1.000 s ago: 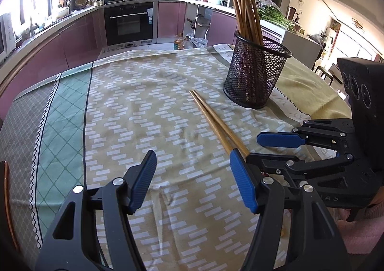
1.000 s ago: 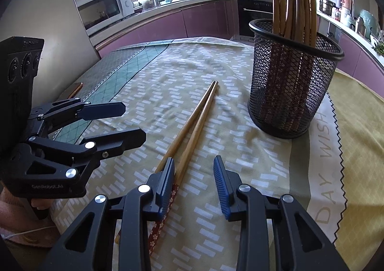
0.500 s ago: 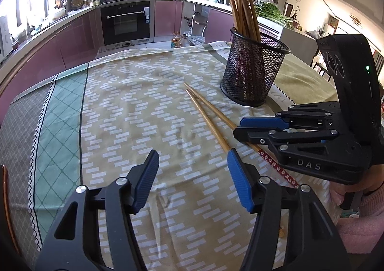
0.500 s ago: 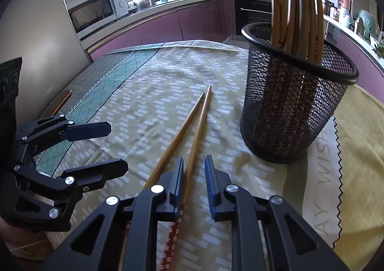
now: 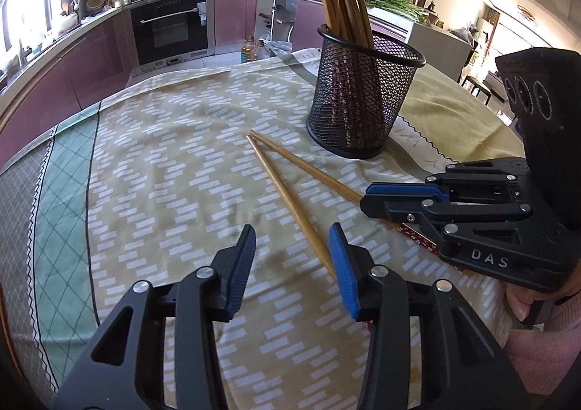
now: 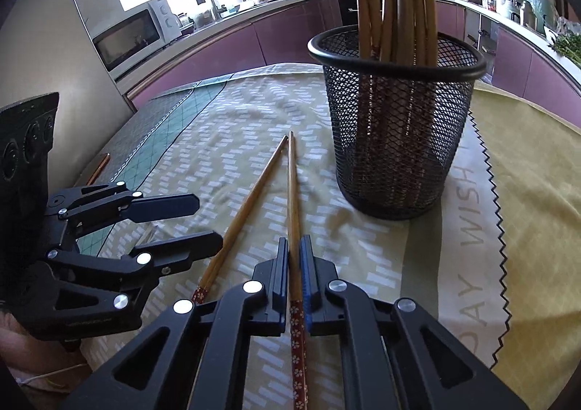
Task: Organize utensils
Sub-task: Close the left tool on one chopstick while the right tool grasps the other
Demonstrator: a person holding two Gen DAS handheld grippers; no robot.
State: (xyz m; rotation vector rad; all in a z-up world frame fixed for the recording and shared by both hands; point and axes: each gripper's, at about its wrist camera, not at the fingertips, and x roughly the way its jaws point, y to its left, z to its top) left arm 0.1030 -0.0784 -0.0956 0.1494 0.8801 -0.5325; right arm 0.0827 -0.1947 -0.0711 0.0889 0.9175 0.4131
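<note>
Chopstick (image 6: 292, 214) is clamped lengthwise in the right gripper (image 6: 295, 257), pointing toward the mesh holder (image 6: 395, 141); the closing left gripper (image 5: 292, 250) holds nothing.

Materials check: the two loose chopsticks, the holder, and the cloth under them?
Loose chopsticks: likely bamboo or wood, matte tan with visible grain, butt ends wrapped in a red floral pattern. Holder: apparently black-coated metal mesh with a smooth rolled rim, see-through diamond weave. Tablecloth: woven fabric, matte, printed, wrinkling softly.

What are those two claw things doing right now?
Left gripper: open, jaws just closing around one loose chopstick, not gripping yet.
Right gripper: shut on the other chopstick.
</note>
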